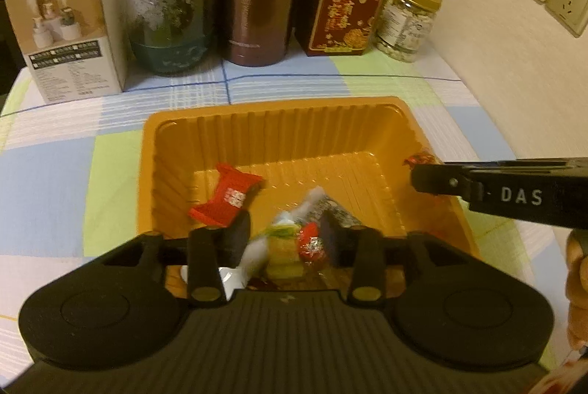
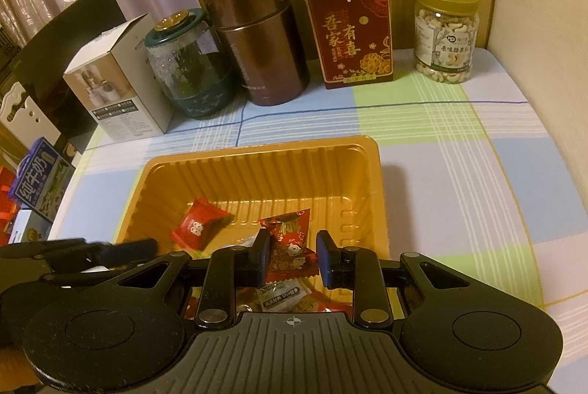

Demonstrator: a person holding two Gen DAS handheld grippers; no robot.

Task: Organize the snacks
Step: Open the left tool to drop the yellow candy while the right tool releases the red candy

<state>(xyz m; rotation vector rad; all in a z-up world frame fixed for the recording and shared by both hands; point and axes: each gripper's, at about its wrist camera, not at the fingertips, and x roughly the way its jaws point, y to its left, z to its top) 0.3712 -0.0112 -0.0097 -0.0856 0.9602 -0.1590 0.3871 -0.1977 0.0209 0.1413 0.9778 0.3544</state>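
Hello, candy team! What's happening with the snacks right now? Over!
Left tool open over orange tray, blurred candies between its fingers. Right tool open, red printed candy packet loose between. Nothing blocking tray.

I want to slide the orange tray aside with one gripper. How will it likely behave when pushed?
The orange tray looks like thin ribbed moulded plastic, so probably light and a bit flexible at the rim. With only a few sweets inside, it should slide easily, though the checked cloth beneath may bunch.
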